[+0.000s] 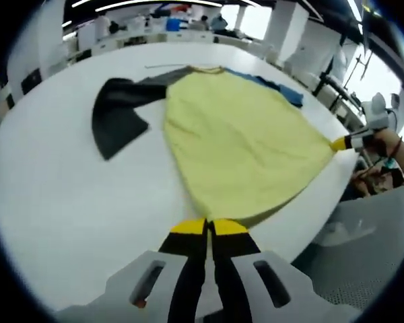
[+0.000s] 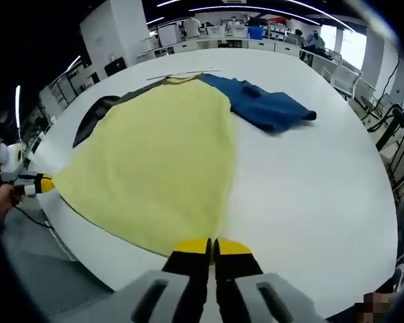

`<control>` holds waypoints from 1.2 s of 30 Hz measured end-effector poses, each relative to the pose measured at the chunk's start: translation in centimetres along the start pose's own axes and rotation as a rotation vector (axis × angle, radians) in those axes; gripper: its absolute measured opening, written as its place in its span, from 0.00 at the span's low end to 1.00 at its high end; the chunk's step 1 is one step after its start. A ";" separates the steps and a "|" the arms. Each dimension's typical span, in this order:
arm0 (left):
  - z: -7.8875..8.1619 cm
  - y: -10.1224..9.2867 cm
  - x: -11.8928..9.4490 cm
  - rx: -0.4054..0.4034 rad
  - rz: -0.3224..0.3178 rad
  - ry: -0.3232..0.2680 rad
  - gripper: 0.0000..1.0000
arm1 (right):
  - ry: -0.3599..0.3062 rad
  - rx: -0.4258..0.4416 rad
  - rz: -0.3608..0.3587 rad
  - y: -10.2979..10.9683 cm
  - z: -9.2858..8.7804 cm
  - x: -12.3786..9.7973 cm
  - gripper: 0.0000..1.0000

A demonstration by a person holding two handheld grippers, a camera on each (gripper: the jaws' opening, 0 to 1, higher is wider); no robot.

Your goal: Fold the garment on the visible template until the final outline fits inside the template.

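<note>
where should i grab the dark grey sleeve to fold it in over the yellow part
Probably take the dark grey sleeve at its free outer end, the squared cuff lying flat on the round white table, coming in from the table side away from the yellow fabric body. That end lies clear of the body, so it can lift and swing inward. The blue sleeve mirrors it.

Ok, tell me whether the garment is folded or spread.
Spread. The yellow body lies flat across the white table, dark sleeve and blue sleeve out to either side. No fold yet.
</note>
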State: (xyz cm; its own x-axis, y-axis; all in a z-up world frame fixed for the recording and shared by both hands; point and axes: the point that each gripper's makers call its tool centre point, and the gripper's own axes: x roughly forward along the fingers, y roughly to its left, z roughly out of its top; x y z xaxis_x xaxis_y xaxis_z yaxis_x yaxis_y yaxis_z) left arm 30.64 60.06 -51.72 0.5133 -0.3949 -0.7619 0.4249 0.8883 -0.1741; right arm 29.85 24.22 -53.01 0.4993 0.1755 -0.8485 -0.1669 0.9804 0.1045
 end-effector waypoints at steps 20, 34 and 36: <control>-1.7 -0.5 -0.2 0.031 -0.009 0.051 0.00 | 0.025 -0.004 -0.003 0.2 -1.3 -0.2 0.00; -2.2 -0.4 -0.5 0.002 0.007 0.072 0.03 | 0.059 -0.028 0.001 0.0 -1.8 0.0 0.00; -2.2 -0.4 -0.7 -0.006 0.006 0.071 0.07 | 0.056 -0.025 0.005 0.2 -1.8 0.0 0.02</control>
State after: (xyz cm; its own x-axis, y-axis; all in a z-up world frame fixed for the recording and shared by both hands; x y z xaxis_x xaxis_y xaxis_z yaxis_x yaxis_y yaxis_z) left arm 28.44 60.49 -52.46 0.4611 -0.3724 -0.8054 0.4179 0.8918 -0.1731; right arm 28.27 24.21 -53.93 0.4503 0.1740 -0.8758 -0.1902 0.9770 0.0963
